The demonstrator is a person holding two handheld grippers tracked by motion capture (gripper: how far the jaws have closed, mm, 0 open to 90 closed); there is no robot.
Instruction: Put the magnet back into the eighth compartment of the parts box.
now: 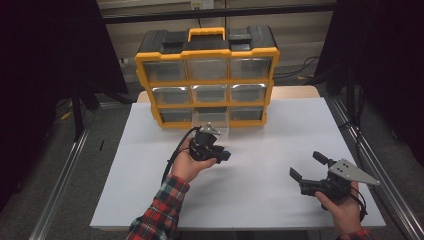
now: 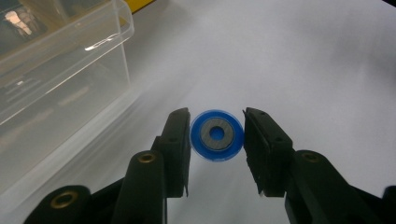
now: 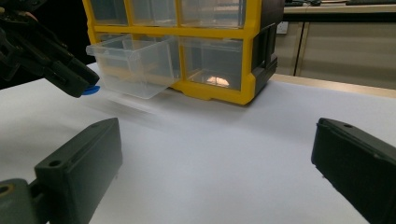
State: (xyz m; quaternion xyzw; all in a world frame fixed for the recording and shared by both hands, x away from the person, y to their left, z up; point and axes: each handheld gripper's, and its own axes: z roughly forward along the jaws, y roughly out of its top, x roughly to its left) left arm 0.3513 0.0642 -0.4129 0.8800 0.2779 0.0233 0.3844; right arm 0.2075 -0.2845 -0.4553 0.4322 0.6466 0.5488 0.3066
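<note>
A small blue disc [image 2: 217, 135] with a grey ring face sits between the two black jaws of my left gripper [image 2: 217, 140], whose pads touch its rim on both sides. In the high view my left gripper [image 1: 223, 155] hovers over the white table just in front of a clear drawer [image 1: 212, 121] pulled out of the bottom row of the yellow and black organiser [image 1: 207, 75]. The right gripper view shows the blue disc [image 3: 91, 89] at the left gripper's tip, beside the drawer [image 3: 133, 65]. My right gripper [image 1: 307, 166] rests at the table's front right, open with nothing in it [image 3: 217, 149].
The organiser [image 3: 210, 32] stands at the back of the white tabletop [image 1: 260, 150] with several clear drawers pushed in. The pulled-out drawer's clear wall [image 2: 60, 84] lies close to the left gripper's left. Metal rails run along both table sides.
</note>
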